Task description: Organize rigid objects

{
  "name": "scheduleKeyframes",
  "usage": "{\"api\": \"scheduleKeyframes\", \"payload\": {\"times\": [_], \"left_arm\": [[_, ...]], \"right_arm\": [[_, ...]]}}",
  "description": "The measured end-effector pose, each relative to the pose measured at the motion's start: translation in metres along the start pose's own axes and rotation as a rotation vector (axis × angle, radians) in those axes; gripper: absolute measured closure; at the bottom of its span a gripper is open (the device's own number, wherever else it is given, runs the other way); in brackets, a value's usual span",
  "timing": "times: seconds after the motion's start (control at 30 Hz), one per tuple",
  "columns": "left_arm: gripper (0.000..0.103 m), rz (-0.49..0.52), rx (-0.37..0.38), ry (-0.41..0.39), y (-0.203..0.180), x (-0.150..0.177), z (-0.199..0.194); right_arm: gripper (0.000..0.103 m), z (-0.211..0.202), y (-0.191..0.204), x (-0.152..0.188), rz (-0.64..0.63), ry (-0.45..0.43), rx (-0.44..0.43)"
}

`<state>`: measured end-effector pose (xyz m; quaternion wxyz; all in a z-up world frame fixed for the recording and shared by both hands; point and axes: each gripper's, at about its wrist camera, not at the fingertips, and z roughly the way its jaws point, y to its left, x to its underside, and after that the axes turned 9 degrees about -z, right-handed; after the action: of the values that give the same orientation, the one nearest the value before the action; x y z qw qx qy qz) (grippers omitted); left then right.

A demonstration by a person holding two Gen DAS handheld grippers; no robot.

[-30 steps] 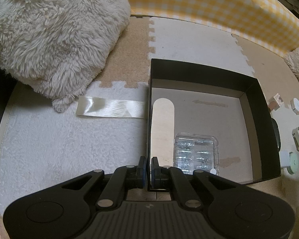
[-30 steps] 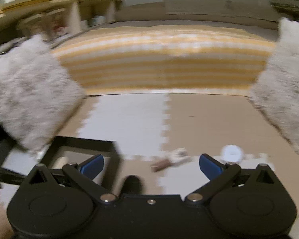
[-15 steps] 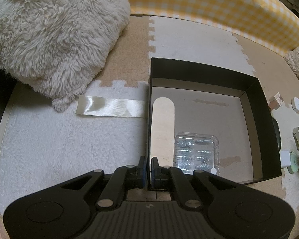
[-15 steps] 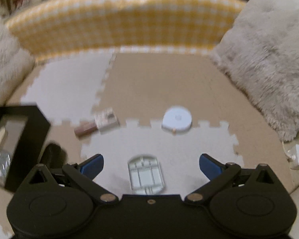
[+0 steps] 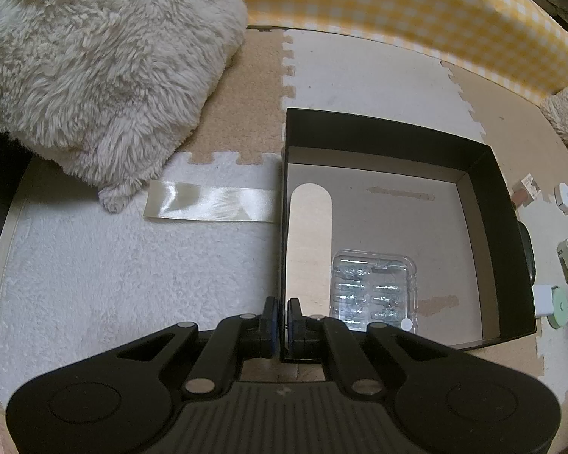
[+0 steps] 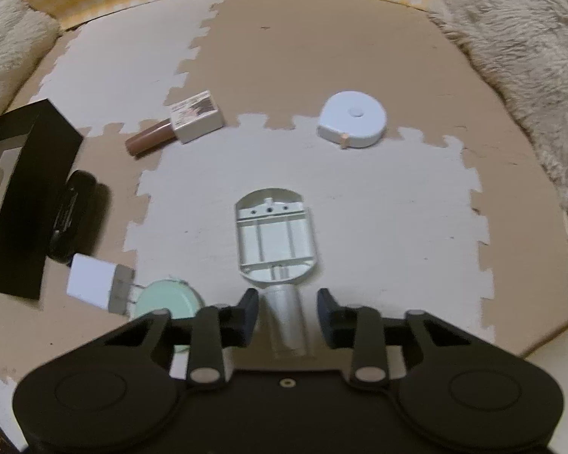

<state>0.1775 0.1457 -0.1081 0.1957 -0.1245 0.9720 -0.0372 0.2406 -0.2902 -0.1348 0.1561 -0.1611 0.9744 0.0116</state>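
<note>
Grey handled tool (image 6: 275,240), handle toward camera

The box (image 5: 503,227) looks like matt black card with a bare grey floor; the tray (image 5: 375,287) inside is clear glossy plastic. The ribbon (image 5: 212,202) is shiny satin, the cushion (image 5: 94,68) shaggy, the mat (image 6: 322,56) matt foam.

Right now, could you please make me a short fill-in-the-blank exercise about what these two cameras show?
1. The left gripper is shut on the wall of the black ____.
2. Inside the black box lies a clear plastic ____.
3. The silver handle lies between the open fingers of the ____ gripper.
4. The round white tape measure lies ____ the box.

Missing words: box; case; right; outside
</note>
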Motion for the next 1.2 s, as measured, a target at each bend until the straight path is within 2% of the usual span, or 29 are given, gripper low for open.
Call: {"api": "scheduleKeyframes", "payload": {"times": [0.07,0.37,0.53,0.83,0.87,0.97,1.03,1.13,1.17,1.2], "left_arm": [[0.099,0.0,0.0,0.0,0.0,0.0,0.0],[0.099,0.001,-0.001,-0.001,0.0,0.0,0.0],[0.099,0.01,-0.007,-0.005,-0.002,-0.001,0.0],[0.098,0.012,-0.012,-0.007,-0.004,0.0,-0.001],[0.098,0.013,-0.013,-0.007,-0.004,0.0,-0.001],[0.098,0.013,-0.013,-0.007,-0.004,0.0,-0.001],[0.098,0.014,-0.014,-0.008,-0.004,0.0,-0.001],[0.098,0.013,-0.013,-0.007,-0.004,0.0,-0.001],[0.098,0.013,-0.013,-0.007,-0.004,0.0,-0.001],[0.098,0.012,-0.013,-0.008,-0.004,0.0,-0.001]], "right_arm": [[0.084,0.002,0.003,-0.001,-0.012,0.005,0.008],[0.085,0.001,0.007,-0.002,-0.011,-0.03,0.025],[0.086,-0.011,0.006,-0.005,0.036,-0.106,0.008],[0.089,-0.047,0.025,-0.009,0.092,-0.295,-0.097],[0.102,-0.051,0.028,-0.009,0.092,-0.315,-0.113],[0.103,-0.061,0.036,-0.009,0.099,-0.359,-0.147],[0.103,-0.063,0.04,-0.01,0.085,-0.359,-0.133],[0.103,-0.056,0.041,-0.01,0.062,-0.314,-0.111],[0.1,-0.054,0.04,-0.008,0.056,-0.29,-0.121],[0.093,-0.051,0.041,-0.008,0.046,-0.266,-0.13]]}}
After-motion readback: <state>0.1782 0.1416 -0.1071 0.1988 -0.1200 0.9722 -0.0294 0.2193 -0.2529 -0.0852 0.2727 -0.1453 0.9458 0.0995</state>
